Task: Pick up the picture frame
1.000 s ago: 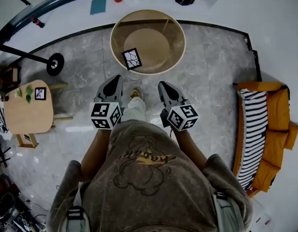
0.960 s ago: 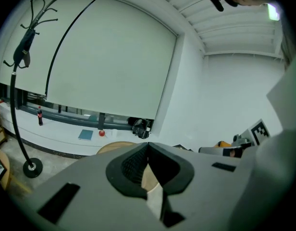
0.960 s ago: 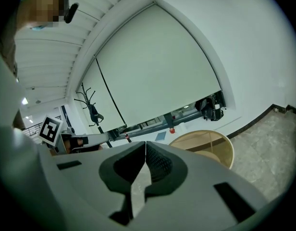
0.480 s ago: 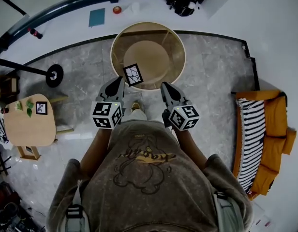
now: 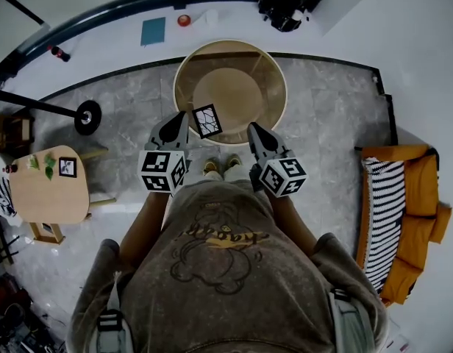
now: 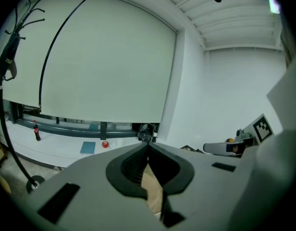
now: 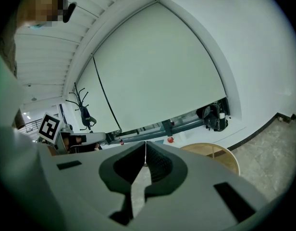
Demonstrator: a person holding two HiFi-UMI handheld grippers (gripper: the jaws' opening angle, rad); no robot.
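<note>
Left gripper [image 5: 181, 120] and right gripper [image 5: 253, 129], held side by side in front of the person: both clenched, jaw tips pressed together in each gripper view, nothing caught between them.

Picture frame [image 5: 207, 120]: small, dark-edged, pale face with a black branching pattern. Set on the clear top of the round table [image 5: 284, 87], close to the rim nearest the person. Located between the two sets of tips, just beside the left one and farther from the right one, touching neither as far as the head view shows. Propped up or lying flat: not to be told from above.

Also shown: a second small frame [image 5: 67, 167] on a low wooden side table [image 5: 35, 197] far to the left, well apart from both grippers; judged not to be the target, given the stance at the round table.

Progress, as judged from this arrangement: approach to the table largely made, pickup itself not yet begun. Nothing gripped, frame resting on the glass. Left to do: parting one pair of jaws, bringing them around an edge of the frame, closing on it, lifting it clear of the top.
</note>
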